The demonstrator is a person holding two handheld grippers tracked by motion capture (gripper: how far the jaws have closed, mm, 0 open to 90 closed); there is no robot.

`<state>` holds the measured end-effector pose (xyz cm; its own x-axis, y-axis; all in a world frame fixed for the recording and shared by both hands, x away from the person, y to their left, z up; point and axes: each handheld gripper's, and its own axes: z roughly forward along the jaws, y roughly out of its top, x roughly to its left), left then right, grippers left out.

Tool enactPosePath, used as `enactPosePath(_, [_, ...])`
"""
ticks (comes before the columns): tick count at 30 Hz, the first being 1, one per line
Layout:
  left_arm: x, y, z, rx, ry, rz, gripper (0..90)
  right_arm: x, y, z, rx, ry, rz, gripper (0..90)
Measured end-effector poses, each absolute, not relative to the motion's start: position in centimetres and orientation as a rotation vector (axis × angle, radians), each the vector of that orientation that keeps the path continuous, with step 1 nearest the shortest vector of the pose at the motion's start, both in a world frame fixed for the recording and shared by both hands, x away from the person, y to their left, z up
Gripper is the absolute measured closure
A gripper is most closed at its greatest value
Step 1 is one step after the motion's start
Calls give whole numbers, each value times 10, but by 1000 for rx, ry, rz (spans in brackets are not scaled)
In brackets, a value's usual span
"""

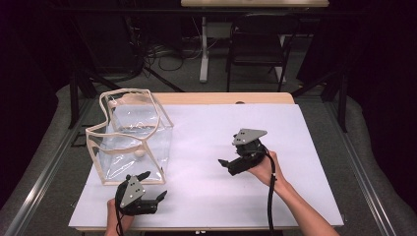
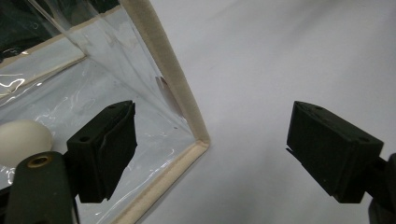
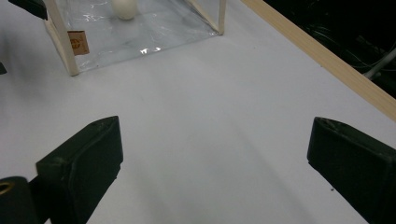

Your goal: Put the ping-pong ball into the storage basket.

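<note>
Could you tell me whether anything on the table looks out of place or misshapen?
The clear bag with beige trim stands open, and its top rim sags in a wavy line instead of holding square. A small white ball lies inside it. Nothing looks spilled or broken.

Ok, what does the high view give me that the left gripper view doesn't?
High view alone: the whole clear plastic bag with cream fabric trim standing open, the right gripper out on the white table cover, and a dark chair behind. Left gripper view alone: the bag's near bottom corner sits between the open jaws of the left gripper. Both: the small cream ball inside the bag.
</note>
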<state>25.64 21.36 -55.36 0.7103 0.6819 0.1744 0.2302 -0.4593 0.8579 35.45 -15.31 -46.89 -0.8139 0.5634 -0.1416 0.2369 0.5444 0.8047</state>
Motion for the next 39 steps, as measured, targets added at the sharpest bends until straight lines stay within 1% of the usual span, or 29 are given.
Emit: enactPosePath(39, [257,213,-554,2023,702,639,160,319,-205,-518,788,2364,1097,32])
